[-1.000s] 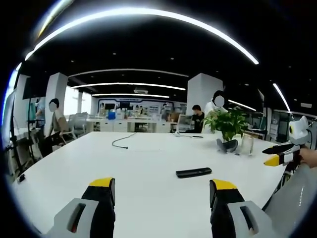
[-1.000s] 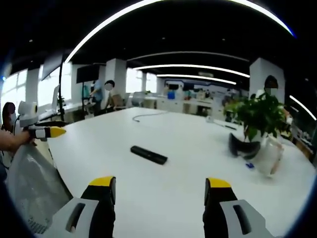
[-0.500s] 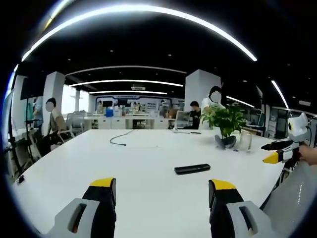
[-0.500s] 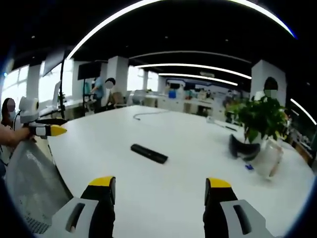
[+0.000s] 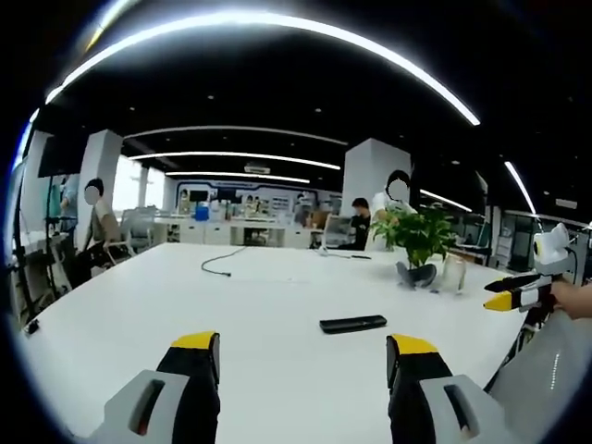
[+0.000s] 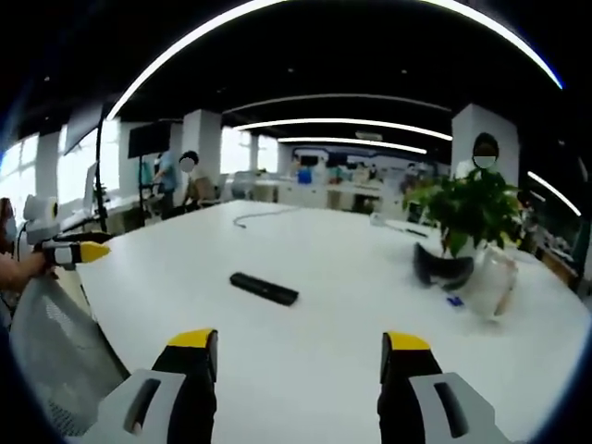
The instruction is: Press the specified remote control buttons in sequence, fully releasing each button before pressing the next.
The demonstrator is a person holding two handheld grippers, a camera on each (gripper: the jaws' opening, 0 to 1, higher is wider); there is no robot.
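Lying flat on the white tabletop (image 5: 139, 305), the black remote control (image 5: 352, 324) sits near the middle, its long axis running crosswise in the left gripper view and slanting down to the right in the right gripper view; no writing is legible on it. Beyond it a leafy plant (image 6: 470, 208) stands in a dark pot. The left gripper (image 5: 301, 356) and right gripper (image 6: 298, 351) both hover with jaws wide apart, holding nothing.

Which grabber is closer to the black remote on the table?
Hard to call; roughly equal. The remote lies ahead and slightly right of the left gripper, and ahead and left of the right gripper. Both hover open, well short of it.
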